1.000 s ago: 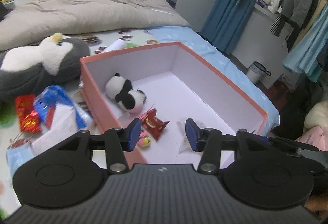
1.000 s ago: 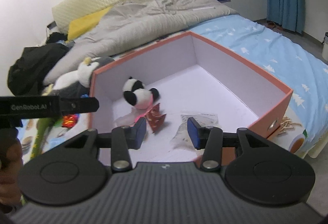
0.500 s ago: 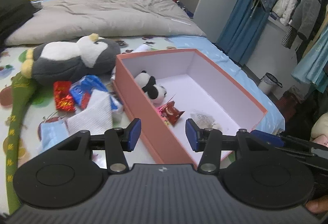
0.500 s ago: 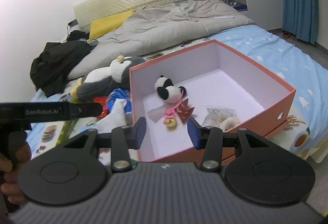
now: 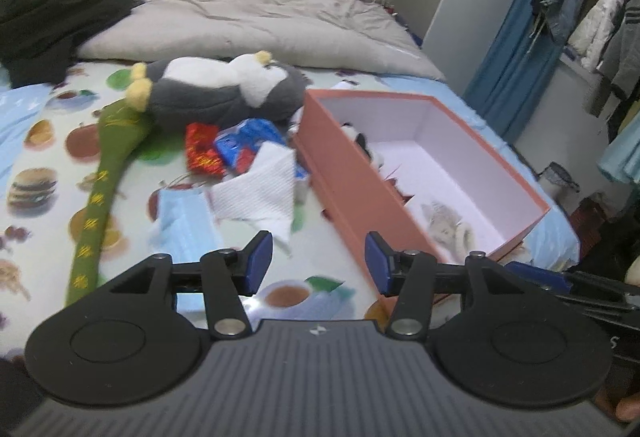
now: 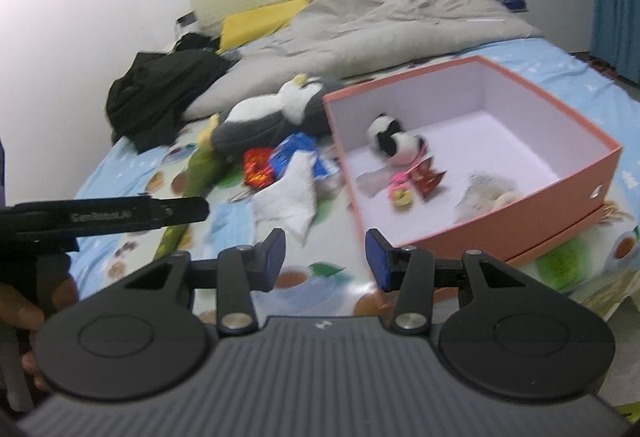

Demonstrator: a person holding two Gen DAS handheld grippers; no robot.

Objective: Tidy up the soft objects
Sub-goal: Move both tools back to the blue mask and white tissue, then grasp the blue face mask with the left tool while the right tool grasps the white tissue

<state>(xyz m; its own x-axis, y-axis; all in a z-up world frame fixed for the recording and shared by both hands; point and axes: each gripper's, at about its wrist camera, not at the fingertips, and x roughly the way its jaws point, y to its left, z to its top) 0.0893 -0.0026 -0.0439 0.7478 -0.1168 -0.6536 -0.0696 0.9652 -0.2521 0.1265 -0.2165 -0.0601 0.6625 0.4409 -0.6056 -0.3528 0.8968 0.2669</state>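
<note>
The left gripper [image 5: 318, 261] is hovering at the bottom centre of its frame with its 2 blue pads standing apart and nothing between them, and the right gripper [image 6: 326, 259] is doing the same low in its own view, so both tongs are empty and seemingly ready for a fresh pick. The salmon box [image 6: 560, 173] is sitting open on the printed bedsheet [image 5: 48, 165] at the right of both frames, its mouth facing up, probably so soft things can be dropped in from above. Inside it, toward the centre of the right wrist view, a small panda plush [image 6: 394, 141] is lying against the left wall beside a red snack packet [image 6: 428, 179], with a clear bag [image 6: 486, 195] nearer the front wall. The things apparently left to sort are lying in a heap just left of the box, at centre left of the left wrist frame: a big penguin plush [image 5: 224, 89], a green plush snake [image 5: 104, 193], a white cloth [image 5: 260, 193], a blue face mask [image 5: 188, 217], a red packet [image 5: 204, 153] and a blue packet [image 5: 250, 141]. The left gripper is pointing at the sheet between that heap and the box wall, which suggests the cloth or mask is the nearest candidate. The motion blur makes finer detail hard to tell.
</note>
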